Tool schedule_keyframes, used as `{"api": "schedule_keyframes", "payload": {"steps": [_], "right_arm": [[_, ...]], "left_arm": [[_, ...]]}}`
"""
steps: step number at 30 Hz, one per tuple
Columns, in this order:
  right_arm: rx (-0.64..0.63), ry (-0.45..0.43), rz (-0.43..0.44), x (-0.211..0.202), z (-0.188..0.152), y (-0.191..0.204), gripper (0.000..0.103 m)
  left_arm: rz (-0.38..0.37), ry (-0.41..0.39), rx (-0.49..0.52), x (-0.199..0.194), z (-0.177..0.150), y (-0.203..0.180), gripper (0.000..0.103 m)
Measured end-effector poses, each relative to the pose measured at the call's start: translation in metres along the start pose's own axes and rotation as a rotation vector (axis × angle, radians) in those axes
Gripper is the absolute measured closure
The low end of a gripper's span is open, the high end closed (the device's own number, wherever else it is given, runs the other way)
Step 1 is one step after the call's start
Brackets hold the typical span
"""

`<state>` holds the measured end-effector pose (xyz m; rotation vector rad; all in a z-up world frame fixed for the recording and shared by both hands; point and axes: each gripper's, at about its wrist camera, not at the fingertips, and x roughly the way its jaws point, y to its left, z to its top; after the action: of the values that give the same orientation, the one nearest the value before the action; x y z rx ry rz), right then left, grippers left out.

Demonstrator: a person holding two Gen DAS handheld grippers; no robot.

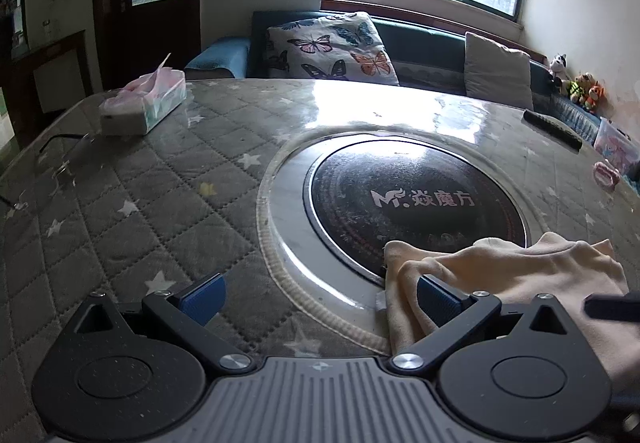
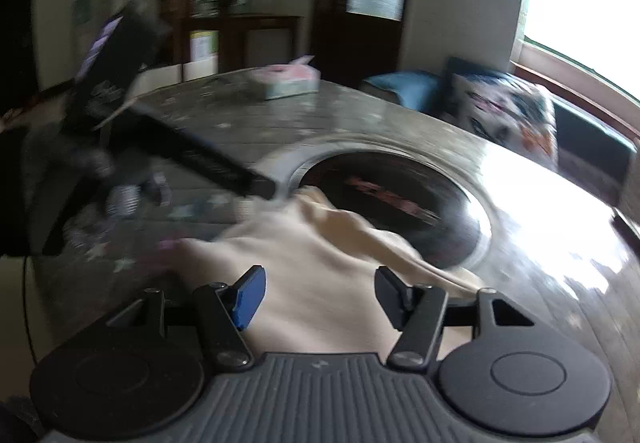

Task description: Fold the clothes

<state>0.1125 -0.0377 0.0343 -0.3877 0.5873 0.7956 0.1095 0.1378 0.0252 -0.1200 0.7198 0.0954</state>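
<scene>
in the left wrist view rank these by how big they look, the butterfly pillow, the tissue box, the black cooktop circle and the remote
1. Black cooktop circle, clearly largest.
2. Butterfly pillow.
3. Tissue box.
4. Remote, smallest.

This is how they look only; the pillow sits farther back than the cooktop, so true sizes may differ.

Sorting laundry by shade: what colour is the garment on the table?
Pale cream, plain, no print: the garment shows best in the left wrist view.

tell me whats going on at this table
A person holding two tongs is starting to fold a cream garment lying partly over the round cooktop set in the quilted table. Both the left tongs and right tongs are open, gripping nothing; the right view is motion-blurred.
</scene>
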Motion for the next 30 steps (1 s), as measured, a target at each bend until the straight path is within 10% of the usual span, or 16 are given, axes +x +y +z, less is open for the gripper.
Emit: {"api": "schedule_keyframes", "payload": {"steps": [11, 30], "right_arm": [[-0.05, 0.048, -0.007, 0.038, -0.005, 0.035, 0.048], [0.204, 0.036, -0.267, -0.06, -0.06, -0.041, 0.047]], "left_arm": [[0.0, 0.005, -0.029, -0.005, -0.006, 0.014, 0.0], [-0.055, 0.038, 0.094, -0.004, -0.027, -0.027, 0.0]]}}
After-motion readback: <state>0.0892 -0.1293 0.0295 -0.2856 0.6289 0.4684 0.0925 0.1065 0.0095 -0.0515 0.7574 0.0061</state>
